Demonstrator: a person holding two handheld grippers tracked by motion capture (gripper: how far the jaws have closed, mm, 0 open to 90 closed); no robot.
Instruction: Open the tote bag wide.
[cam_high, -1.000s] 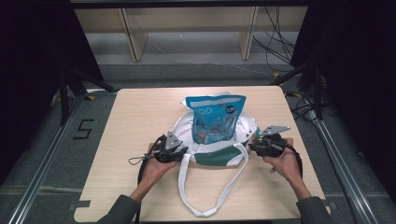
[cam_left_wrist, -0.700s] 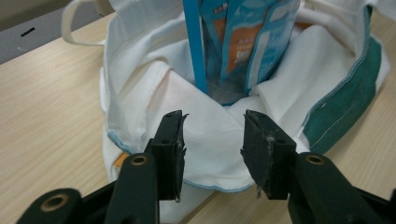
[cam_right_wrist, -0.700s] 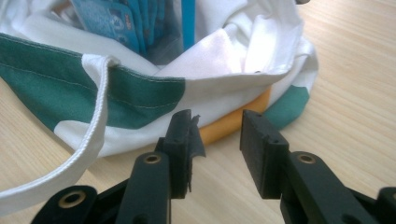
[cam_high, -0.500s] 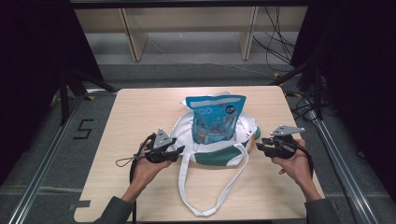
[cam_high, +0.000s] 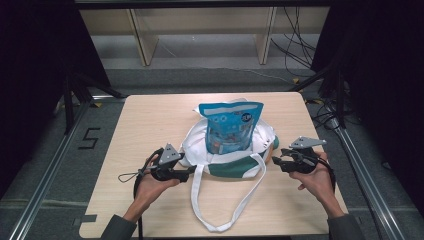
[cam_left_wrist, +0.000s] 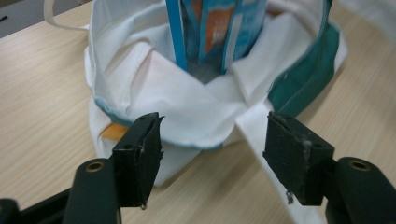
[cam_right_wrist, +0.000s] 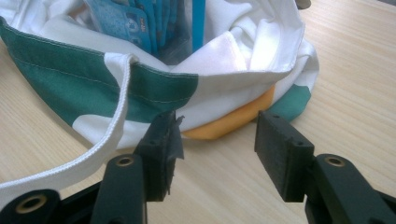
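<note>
Bag sits released, both grippers, left at nine o'clock, right at three, drawn back with fingers wide.

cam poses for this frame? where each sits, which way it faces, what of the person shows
High view: above the person's side, facing forward and down on the table; forearms, hands, left gripper, right gripper.
Left gripper view: on the left gripper, facing the tote bag.
Right gripper view: on the right gripper, facing the bag.
Shared: bag, blue pouch.
</note>
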